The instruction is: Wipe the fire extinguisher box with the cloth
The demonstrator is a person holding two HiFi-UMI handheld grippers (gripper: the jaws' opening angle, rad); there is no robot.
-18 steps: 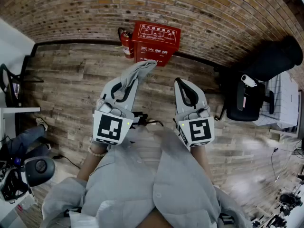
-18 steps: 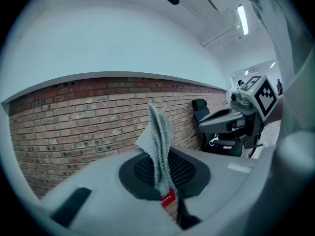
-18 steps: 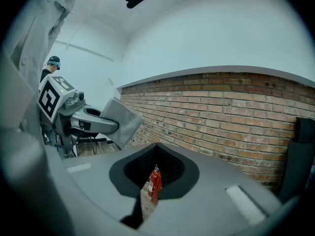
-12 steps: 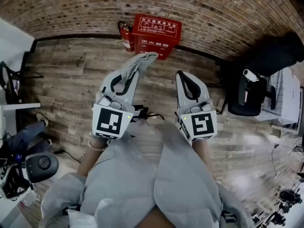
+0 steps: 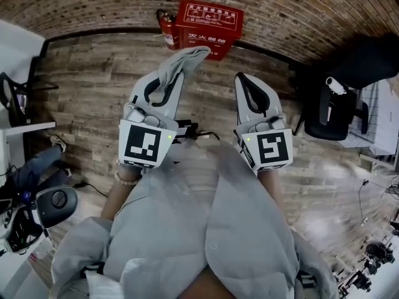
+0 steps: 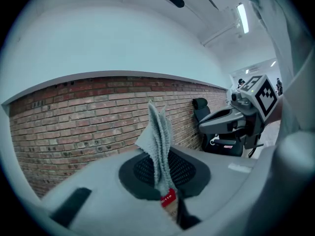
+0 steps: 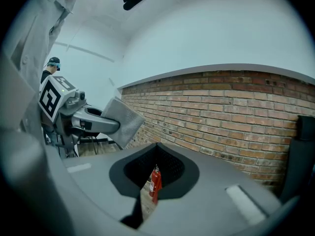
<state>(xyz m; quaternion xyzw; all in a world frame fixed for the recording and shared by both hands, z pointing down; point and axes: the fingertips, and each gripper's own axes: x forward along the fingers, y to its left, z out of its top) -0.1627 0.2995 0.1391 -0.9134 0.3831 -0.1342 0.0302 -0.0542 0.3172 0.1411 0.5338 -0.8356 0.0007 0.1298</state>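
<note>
Your left gripper (image 5: 176, 78) clamps the cloth (image 5: 185, 60), its length pointing forward toward the red box (image 5: 209, 18) with white Chinese lettering. Your right gripper (image 5: 244, 80) is closed, empty.

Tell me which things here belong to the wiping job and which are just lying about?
Job: folded grey cloth, clamped in the left gripper; red fire extinguisher box against the brick wall.
Lying about: red fire extinguisher beside the box; black office chair.
</note>
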